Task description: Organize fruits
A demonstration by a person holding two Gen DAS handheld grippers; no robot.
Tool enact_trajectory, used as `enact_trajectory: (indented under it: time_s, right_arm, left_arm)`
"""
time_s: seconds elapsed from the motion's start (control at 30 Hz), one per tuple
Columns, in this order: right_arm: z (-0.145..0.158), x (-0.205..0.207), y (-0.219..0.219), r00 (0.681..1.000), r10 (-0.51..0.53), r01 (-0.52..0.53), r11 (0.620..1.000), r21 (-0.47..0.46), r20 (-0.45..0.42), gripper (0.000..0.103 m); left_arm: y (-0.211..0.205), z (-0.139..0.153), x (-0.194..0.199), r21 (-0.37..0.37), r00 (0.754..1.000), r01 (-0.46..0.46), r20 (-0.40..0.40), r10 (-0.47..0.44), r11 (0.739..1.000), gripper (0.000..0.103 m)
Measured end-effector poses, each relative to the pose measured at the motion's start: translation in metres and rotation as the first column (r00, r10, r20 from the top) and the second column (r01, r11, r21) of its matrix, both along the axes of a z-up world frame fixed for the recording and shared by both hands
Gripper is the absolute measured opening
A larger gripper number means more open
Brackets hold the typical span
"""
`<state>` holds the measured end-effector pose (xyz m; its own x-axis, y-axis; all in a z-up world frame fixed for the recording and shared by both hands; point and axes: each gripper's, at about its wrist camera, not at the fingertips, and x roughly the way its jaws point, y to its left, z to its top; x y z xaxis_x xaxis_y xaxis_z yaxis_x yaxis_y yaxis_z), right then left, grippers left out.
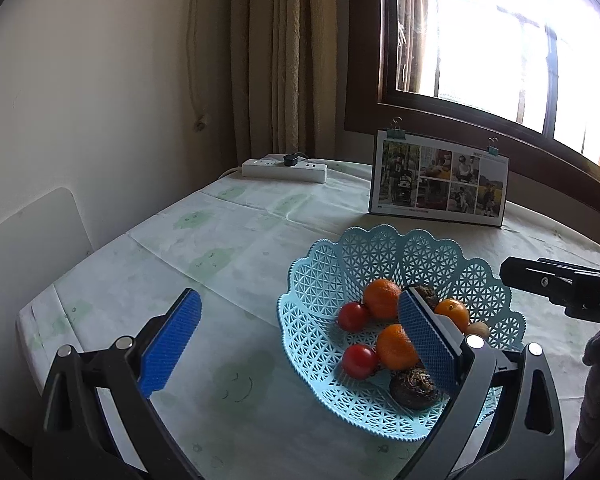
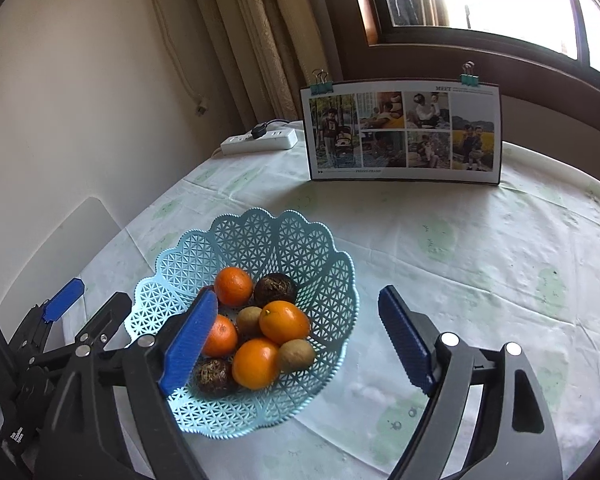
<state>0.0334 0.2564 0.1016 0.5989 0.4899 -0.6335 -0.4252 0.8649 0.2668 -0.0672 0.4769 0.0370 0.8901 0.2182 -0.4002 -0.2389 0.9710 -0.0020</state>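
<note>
While both tools hung above the table, nothing was gripped.
Left gripper (image 1: 300, 344): jaws spread wide and empty, its near pad over bare cloth, its far pad crossing the basket; likely drawn back because no loose fruit showed.
Right gripper (image 2: 300, 340): also wide apart and empty, straddling the basket's right half, probably for the same reason.
Basket (image 2: 328, 280): pale blue lattice bowl at the 7 o'clock part of the right wrist view, flat on the cloth.
Fruit: oranges (image 2: 233, 286), two tomatoes (image 1: 354, 316), brown kiwis (image 2: 296, 355) and dark knobbly ones (image 2: 275, 289) all lay heaped together inside, so the sorting looked about finished.
Tablecloth (image 2: 480, 248): white with faint green prints, creased.
Photo card (image 2: 404, 130): propped upright at 12 o'clock, clipped at the top.
Power strip (image 2: 260, 140): at 11 o'clock by the wall.
Room: curtain (image 1: 276, 56) and a bright window (image 1: 500, 32) behind.
</note>
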Motion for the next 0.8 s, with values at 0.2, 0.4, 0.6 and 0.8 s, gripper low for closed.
enact_trajectory:
  time_s: [0.2, 0.4, 0.6, 0.8]
  right_arm:
    - [0.007, -0.020, -0.010, 0.998, 0.002, -0.001, 1.000, -0.011, 0.070, 0.087]
    - [0.005, -0.032, -0.018, 0.995, 0.012, -0.009, 1.000, -0.025, 0.100, 0.092]
    - [0.002, -0.035, -0.032, 0.996, 0.000, 0.001, 1.000, -0.017, 0.094, 0.092]
    - [-0.003, -0.038, -0.040, 0.995, -0.004, 0.005, 1.000, -0.013, 0.096, 0.092]
  left_arm:
    - [-0.015, 0.004, -0.003, 0.045, 1.000, 0.003, 0.001, -0.003, 0.999, 0.100]
    - [-0.028, 0.006, -0.006, 0.084, 1.000, -0.004, 0.006, 0.003, 0.996, 0.100]
    - [-0.040, 0.006, -0.008, 0.115, 1.000, -0.008, 0.004, 0.008, 0.993, 0.100]
    - [-0.049, 0.004, -0.008, 0.122, 1.000, -0.005, -0.008, 0.006, 0.993, 0.100]
